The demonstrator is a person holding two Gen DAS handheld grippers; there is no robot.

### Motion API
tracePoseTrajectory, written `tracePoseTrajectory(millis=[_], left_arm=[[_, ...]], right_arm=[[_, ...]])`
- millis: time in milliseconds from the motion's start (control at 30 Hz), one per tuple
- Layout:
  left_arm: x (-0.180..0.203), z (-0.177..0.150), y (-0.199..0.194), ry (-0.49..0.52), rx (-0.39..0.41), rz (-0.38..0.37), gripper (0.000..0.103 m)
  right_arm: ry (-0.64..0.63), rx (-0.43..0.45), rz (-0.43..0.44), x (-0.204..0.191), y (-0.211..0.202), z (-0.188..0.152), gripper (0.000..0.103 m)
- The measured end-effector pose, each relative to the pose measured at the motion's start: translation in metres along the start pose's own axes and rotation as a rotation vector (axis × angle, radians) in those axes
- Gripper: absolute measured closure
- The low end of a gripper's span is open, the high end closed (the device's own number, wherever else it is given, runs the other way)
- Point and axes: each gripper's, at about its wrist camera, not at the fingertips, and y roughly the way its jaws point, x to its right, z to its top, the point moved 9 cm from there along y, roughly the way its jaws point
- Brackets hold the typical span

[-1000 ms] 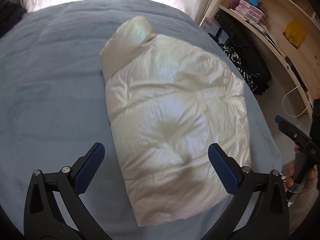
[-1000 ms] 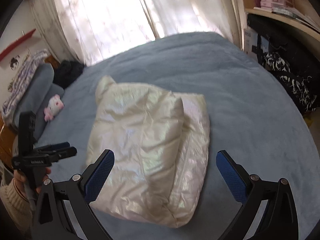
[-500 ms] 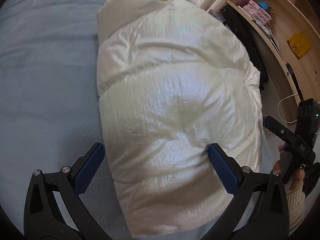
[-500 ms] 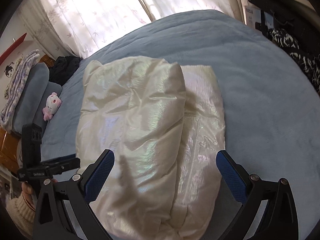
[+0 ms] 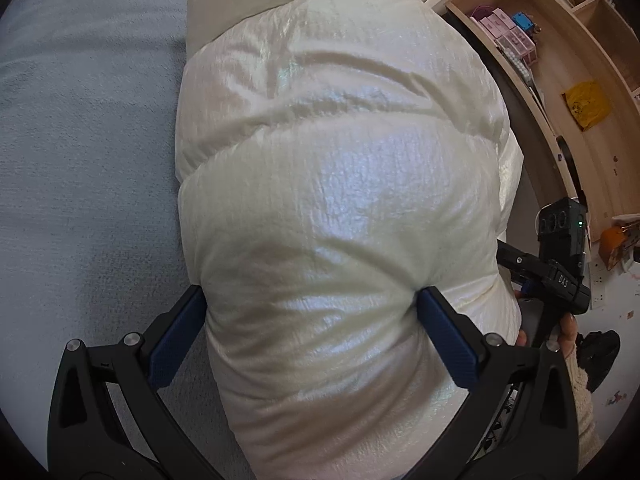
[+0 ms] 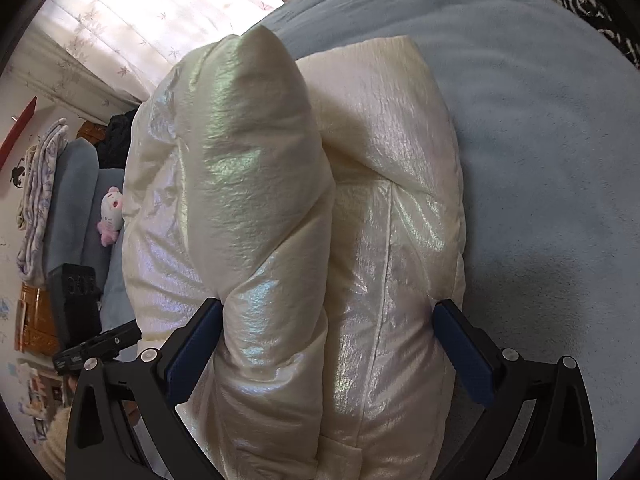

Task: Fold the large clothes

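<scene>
Both tongs have closed in since a second ago: left tongs [image 5: 312,312] and right tongs [image 6: 326,322], spread wide, now straddle the folded cream puffer jacket [image 5: 340,200] on the blue bed [image 5: 80,160], ready to press or grip

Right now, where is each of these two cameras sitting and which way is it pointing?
Left wrist: on the left gripper, looking along its open fingers over the folded cream puffer jacket toward wooden shelves; the other hand shows at right.
Right wrist: on the right gripper, facing the curtained window across the blue bed cover; a pink plush toy lies at left.
Shared: the jacket, the bed cover, and each view catches the other gripper at its edge.
</scene>
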Motion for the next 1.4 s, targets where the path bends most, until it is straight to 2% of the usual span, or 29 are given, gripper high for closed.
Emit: tracePoseTrajectory(millis=[133, 267, 433, 567, 733, 967, 1200, 1300, 1400], left_arm=[[-0.002, 0.0, 0.001, 0.014, -0.011, 0.006, 0.0], [0.001, 0.004, 0.004, 0.019, -0.019, 0.02, 0.0], [0.005, 0.007, 0.002, 0.02, -0.036, 0.033, 0.0], [0.003, 0.007, 0.003, 0.029, -0.044, 0.036, 0.0], [-0.005, 0.014, 0.007, -0.018, -0.041, 0.02, 0.0], [-0.01, 0.024, 0.013, -0.056, -0.011, -0.027, 0.0], [0.004, 0.028, 0.01, 0.013, 0.067, -0.011, 0.001], [0.015, 0.029, -0.003, 0.102, 0.098, 0.026, 0.001], [0.016, 0.034, -0.02, 0.133, 0.124, 0.035, 0.002]], right_arm=[[-0.001, -0.099, -0.02, 0.008, -0.004, -0.005, 0.0], [0.027, -0.123, -0.032, 0.012, -0.005, -0.006, 0.0], [0.132, -0.155, 0.102, 0.026, 0.002, -0.018, 0.0], [0.168, -0.165, 0.197, 0.031, 0.015, -0.015, 0.0], [0.176, -0.134, 0.317, 0.026, 0.03, 0.004, 0.0], [0.138, -0.067, 0.397, 0.01, 0.03, 0.011, 0.0], [0.075, 0.023, 0.435, -0.015, 0.011, 0.015, 0.0], [-0.018, 0.055, 0.436, -0.041, -0.002, 0.013, 0.0], [-0.056, 0.076, 0.443, -0.065, -0.009, 0.012, 0.0]])
